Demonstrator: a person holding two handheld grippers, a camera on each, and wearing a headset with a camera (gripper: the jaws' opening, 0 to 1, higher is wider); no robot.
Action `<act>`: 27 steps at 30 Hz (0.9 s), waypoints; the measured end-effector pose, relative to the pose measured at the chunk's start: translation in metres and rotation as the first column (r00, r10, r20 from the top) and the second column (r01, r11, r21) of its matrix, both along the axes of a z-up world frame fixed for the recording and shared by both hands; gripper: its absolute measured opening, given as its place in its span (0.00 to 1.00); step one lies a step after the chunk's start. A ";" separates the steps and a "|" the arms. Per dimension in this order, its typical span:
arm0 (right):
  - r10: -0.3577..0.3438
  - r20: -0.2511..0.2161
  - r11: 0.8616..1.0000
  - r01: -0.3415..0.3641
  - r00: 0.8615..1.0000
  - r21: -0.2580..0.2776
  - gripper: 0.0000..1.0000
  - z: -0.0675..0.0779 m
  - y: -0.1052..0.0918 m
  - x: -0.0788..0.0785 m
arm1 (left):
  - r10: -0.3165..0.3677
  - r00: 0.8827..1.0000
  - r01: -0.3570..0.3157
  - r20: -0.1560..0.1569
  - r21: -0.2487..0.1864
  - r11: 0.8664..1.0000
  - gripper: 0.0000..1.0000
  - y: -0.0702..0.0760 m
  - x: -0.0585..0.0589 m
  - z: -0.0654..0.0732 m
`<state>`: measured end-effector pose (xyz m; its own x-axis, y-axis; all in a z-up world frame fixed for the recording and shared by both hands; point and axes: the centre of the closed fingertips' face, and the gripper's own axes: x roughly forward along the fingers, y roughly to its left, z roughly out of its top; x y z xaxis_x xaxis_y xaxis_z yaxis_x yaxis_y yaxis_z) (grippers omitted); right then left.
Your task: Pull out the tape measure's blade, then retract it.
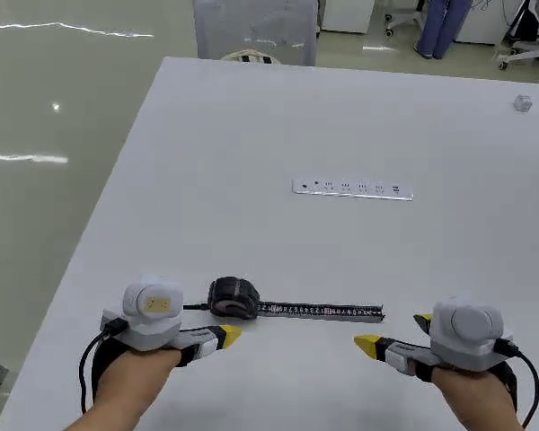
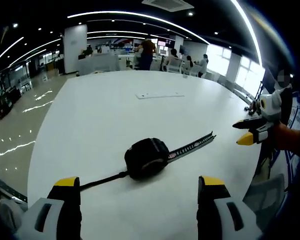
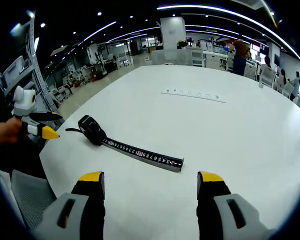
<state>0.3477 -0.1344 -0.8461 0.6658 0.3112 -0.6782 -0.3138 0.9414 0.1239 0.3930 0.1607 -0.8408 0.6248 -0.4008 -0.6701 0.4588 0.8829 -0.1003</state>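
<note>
A black tape measure (image 1: 233, 298) lies on the white table (image 1: 341, 135) with its dark blade (image 1: 322, 312) drawn out to the right and lying flat. A thin black strap trails from its left side. My left gripper (image 1: 226, 336) hovers just in front of the case (image 2: 147, 157), open, with nothing between its yellow-tipped fingers. My right gripper (image 1: 393, 333) is open too, a little beyond and in front of the blade's end (image 3: 176, 163). In the right gripper view the case (image 3: 92, 129) and blade (image 3: 142, 154) lie ahead of the jaws.
A white power strip (image 1: 352, 189) lies further back on the table. A small grey object (image 1: 522, 103) sits near the far right edge. A grey chair back (image 1: 255, 31) stands behind the far edge, a person (image 1: 440, 25) beyond. The table's left edge drops to a glossy floor.
</note>
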 end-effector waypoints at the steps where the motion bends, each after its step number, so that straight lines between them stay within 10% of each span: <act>1: -0.001 0.001 1.000 0.001 1.000 0.001 0.77 0.001 0.000 0.000 | 0.002 1.000 -0.002 -0.003 -0.002 1.000 0.96 0.000 0.000 0.000; 27: -0.076 -0.016 0.996 0.077 0.997 0.053 0.86 0.020 0.021 -0.042 | 0.116 0.992 -0.118 -0.047 -0.030 0.993 1.00 0.006 -0.045 0.017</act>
<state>0.3057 -0.1136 -0.8261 0.6798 0.2958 -0.6711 -0.2393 0.9544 0.1783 0.3480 0.1672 -0.8241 0.6379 -0.3486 -0.6867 0.3469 0.9262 -0.1479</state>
